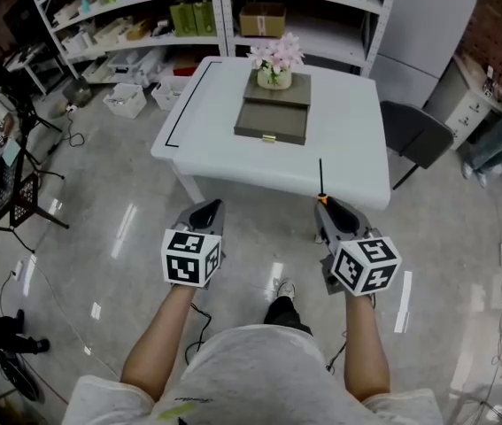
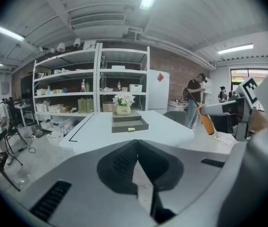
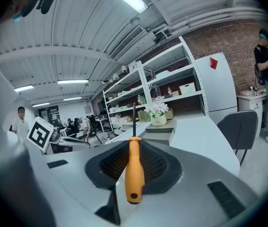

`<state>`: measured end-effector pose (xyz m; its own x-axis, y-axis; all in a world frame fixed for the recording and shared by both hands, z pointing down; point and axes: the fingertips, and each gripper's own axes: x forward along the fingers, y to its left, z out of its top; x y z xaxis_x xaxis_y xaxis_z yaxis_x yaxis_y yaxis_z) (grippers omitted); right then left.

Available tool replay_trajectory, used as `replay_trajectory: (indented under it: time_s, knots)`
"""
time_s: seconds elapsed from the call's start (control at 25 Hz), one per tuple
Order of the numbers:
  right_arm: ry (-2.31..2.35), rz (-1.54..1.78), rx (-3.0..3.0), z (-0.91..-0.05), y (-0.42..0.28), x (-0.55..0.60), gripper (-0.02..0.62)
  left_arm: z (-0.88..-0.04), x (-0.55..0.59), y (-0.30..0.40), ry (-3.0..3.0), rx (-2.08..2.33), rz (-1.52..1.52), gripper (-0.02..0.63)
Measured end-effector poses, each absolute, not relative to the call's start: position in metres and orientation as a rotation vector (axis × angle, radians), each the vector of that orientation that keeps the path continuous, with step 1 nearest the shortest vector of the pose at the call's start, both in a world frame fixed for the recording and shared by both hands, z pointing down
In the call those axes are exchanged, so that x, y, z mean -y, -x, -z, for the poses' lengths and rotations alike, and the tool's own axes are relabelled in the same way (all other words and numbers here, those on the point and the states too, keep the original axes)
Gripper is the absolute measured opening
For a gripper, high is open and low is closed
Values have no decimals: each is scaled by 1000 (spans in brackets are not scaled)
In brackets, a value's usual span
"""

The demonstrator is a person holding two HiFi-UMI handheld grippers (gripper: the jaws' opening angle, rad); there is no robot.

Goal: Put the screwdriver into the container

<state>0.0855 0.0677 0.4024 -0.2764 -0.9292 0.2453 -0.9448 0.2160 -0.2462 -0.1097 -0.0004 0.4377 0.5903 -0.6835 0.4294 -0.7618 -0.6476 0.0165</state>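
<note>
A: Screwdriver [image 3: 134,171], orange-handled, gripped by the right claw [image 1: 326,205]; the jaws close on the handle, and the thin dark shaft runs out past their tips toward the table [image 1: 348,153] ahead.

B: And the left claw [image 1: 208,207]?

A: Jaws pressed together, nothing between them; it is held level with the right claw, off to that claw's left; both claws are short of the table's near edge, above the glossy grey floor [image 1: 109,237].

B: Where is the container [image 1: 273,119]?

A: Ahead of both claws and well apart from them, on the middle of the white table; a low, stepped grey box with a small brass pull [image 1: 270,137] on the side facing the claws; it lies ahead and slightly left of the right claw.

B: Anything on it?

A: A pot of pale pink flowers [image 1: 275,60] stands on its far part; beyond, shelves [image 1: 144,16] line the wall; a dark chair [image 1: 415,135] sits ahead and to the right of the right claw, beside the table.
</note>
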Motion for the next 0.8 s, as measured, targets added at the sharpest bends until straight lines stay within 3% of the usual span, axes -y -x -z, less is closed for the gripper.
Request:
replay_trajectory:
  time_s: [0.8]
  knots:
    - [-1801,-657,2431,-429,-205,57,75,-456,121,-15,-2570,1197,-678,6]
